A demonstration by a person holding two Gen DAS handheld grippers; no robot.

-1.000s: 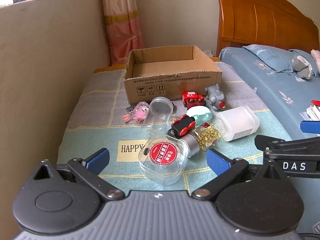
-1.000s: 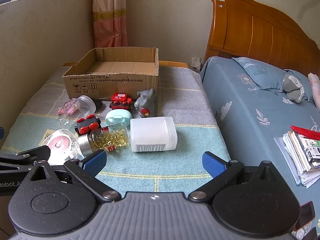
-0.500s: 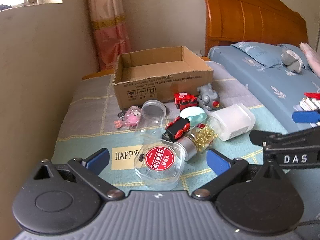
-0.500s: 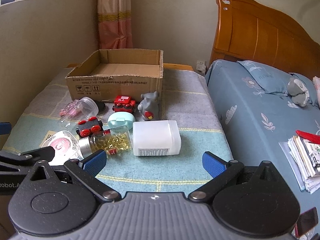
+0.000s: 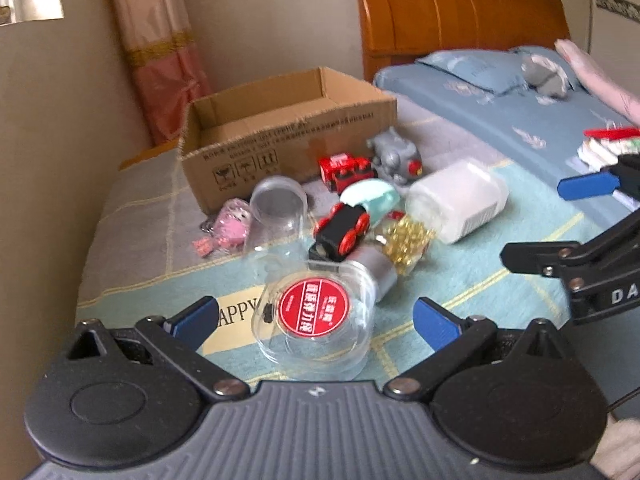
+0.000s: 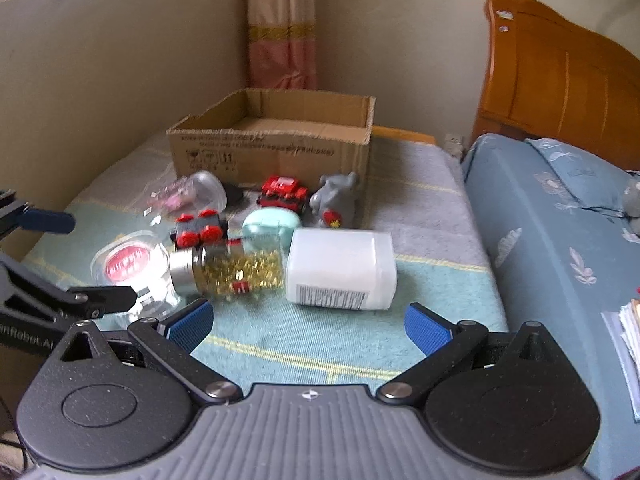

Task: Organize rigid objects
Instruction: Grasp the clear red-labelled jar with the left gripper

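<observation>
Clutter is seen grouped on a blanket-covered bed (image 6: 420, 184) in front of an open cardboard box (image 6: 276, 148). A clear round case with a red label (image 5: 316, 316) lies nearest, between the spread blue pads of the left hand-held gripper (image 5: 316, 322), which is held wide open with nothing gripped. The right hand-held gripper (image 6: 308, 326) is likewise wide open and empty, just short of a white plastic bottle (image 6: 340, 268) lying on its side. Touching that bottle, a jar of gold pins (image 6: 232, 270) is seen on its side. Behind these, a black toy car with red wheels (image 6: 198, 230), a red toy engine (image 6: 282, 192), a grey elephant figure (image 6: 334, 200), a mint case (image 6: 272, 222) and a clear cup (image 5: 278, 212) are placed near the box.
</observation>
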